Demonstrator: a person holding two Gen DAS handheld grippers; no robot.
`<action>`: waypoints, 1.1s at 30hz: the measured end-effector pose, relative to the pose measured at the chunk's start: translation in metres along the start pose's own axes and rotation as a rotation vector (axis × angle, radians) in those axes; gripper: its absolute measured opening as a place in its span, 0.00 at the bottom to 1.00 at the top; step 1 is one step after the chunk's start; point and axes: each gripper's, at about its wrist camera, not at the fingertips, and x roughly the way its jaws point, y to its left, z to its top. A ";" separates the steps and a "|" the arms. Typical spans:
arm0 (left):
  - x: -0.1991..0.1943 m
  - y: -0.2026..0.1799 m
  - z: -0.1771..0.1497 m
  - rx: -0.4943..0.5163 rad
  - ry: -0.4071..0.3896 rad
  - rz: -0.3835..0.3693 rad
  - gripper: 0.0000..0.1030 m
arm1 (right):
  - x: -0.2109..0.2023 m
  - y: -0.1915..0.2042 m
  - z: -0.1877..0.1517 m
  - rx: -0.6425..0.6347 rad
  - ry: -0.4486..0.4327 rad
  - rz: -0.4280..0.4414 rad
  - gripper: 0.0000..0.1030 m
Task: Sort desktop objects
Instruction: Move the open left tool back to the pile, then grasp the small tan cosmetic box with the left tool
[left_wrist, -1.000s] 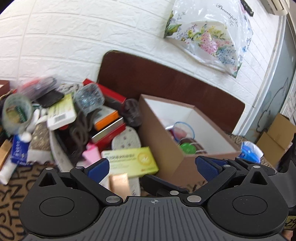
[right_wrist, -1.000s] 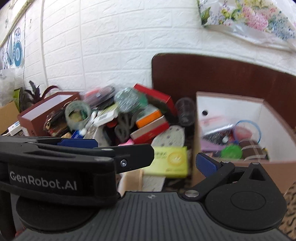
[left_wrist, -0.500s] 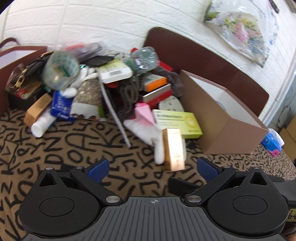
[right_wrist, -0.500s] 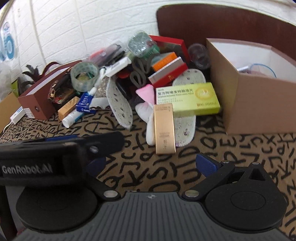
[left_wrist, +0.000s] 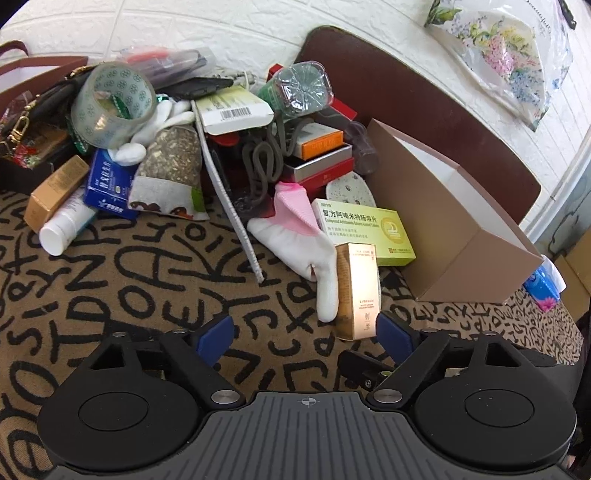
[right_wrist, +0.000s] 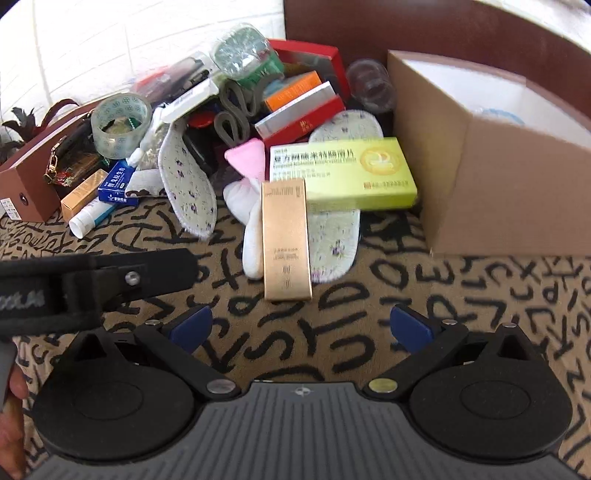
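A heap of desktop objects lies on a letter-patterned cloth. A gold box (left_wrist: 357, 290) (right_wrist: 286, 238) lies nearest, beside a white and pink sock (left_wrist: 300, 236) and a yellow-green medicine box (left_wrist: 364, 230) (right_wrist: 341, 173). A tape roll (left_wrist: 112, 103) (right_wrist: 120, 123) sits on the heap's left. My left gripper (left_wrist: 304, 334) is open and empty, its right pad close to the gold box. My right gripper (right_wrist: 301, 326) is open and empty, just short of the gold box. An open brown cardboard box (left_wrist: 454, 229) (right_wrist: 513, 170) stands on the right.
A dark brown box (right_wrist: 27, 177) with a purse stands at the far left. A white tube (left_wrist: 64, 225), blue box (left_wrist: 109, 181) and insoles (right_wrist: 186, 177) lie in the heap. The left gripper's body (right_wrist: 96, 280) crosses the right wrist view. A dark headboard backs the heap.
Both views have tilted down from the wall to the cloth and moved closer to the heap. The gold box now lies just ahead of both open grippers.
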 end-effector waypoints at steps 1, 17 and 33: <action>0.002 -0.001 0.002 -0.002 0.006 -0.010 0.84 | 0.000 0.001 0.001 -0.013 -0.014 -0.004 0.97; 0.047 -0.028 0.014 0.030 0.151 -0.148 0.46 | 0.021 -0.008 0.010 -0.038 -0.024 0.092 0.39; 0.070 -0.026 0.015 -0.021 0.216 -0.114 0.41 | 0.016 -0.012 0.004 -0.039 0.017 0.173 0.34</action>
